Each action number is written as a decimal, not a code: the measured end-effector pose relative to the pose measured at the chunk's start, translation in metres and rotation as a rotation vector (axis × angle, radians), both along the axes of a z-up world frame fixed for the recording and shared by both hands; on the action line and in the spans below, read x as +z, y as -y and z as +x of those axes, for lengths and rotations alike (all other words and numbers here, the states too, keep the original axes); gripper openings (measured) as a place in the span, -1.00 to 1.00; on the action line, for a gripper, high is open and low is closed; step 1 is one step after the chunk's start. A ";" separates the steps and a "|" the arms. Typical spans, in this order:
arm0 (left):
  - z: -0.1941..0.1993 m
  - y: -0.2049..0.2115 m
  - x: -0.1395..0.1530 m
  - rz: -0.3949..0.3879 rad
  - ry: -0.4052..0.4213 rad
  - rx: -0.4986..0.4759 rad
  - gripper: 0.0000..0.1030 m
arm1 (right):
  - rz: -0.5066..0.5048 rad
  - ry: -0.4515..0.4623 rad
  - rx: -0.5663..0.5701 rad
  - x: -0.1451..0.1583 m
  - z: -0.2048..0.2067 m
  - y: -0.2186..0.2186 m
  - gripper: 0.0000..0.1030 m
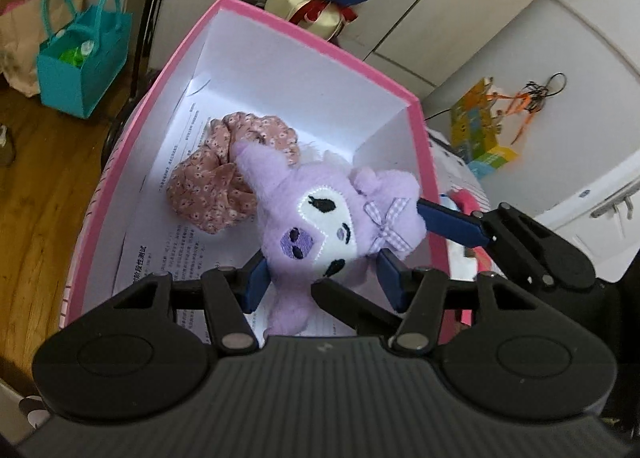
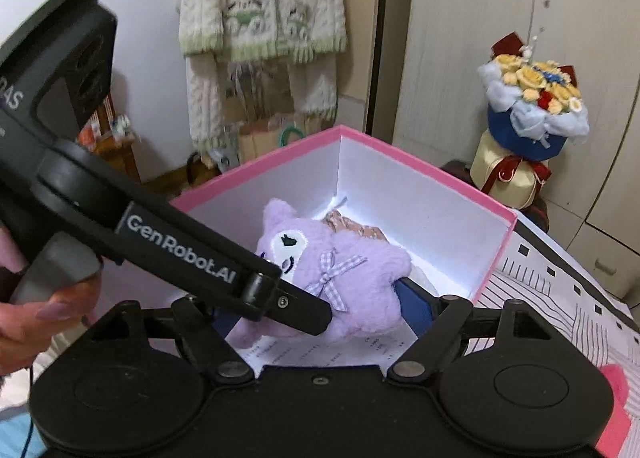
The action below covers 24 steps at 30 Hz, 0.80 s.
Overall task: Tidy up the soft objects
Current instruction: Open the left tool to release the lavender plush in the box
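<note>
A purple plush toy with a checked bow lies inside the pink box, on printed paper, against a pink floral scrunchie. My left gripper has its blue fingers on either side of the plush's lower body, closed against it. My right gripper's blue finger presses the plush's ear from the right. In the right wrist view the plush sits between the right gripper's fingers; the left gripper's arm crosses in front and hides the left finger.
A teal bag stands on the wooden floor at left. A flower bouquet stands behind the box by the cabinets. A knitted sweater hangs on the wall. Patterned bedding lies at right.
</note>
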State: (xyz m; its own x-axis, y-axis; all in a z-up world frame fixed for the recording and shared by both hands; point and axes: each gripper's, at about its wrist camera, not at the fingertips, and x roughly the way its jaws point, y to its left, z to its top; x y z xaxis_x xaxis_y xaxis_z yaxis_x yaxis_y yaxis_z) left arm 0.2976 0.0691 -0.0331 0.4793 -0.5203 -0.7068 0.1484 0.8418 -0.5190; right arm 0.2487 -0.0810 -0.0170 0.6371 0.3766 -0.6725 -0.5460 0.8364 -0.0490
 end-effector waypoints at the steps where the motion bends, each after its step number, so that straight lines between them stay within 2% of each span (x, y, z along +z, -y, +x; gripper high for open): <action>1: 0.001 0.002 0.000 0.015 0.003 0.004 0.08 | -0.003 -0.008 0.000 0.000 0.003 -0.001 0.63; 3: 0.002 0.007 0.001 0.045 0.009 -0.006 0.10 | -0.010 -0.018 0.001 -0.001 0.007 -0.002 0.63; 8: 0.013 0.008 -0.004 0.042 -0.031 0.003 0.10 | -0.022 -0.038 -0.012 -0.007 0.015 -0.002 0.63; 12: 0.015 0.007 -0.005 0.055 -0.041 0.039 0.40 | -0.035 -0.050 -0.029 -0.010 0.020 -0.002 0.62; 18: -0.009 0.007 0.010 0.074 0.108 0.032 0.50 | -0.012 -0.038 -0.056 -0.005 0.012 0.002 0.63; 24: -0.038 0.007 0.033 0.188 0.248 0.020 0.51 | -0.005 -0.007 -0.059 0.006 -0.012 0.006 0.63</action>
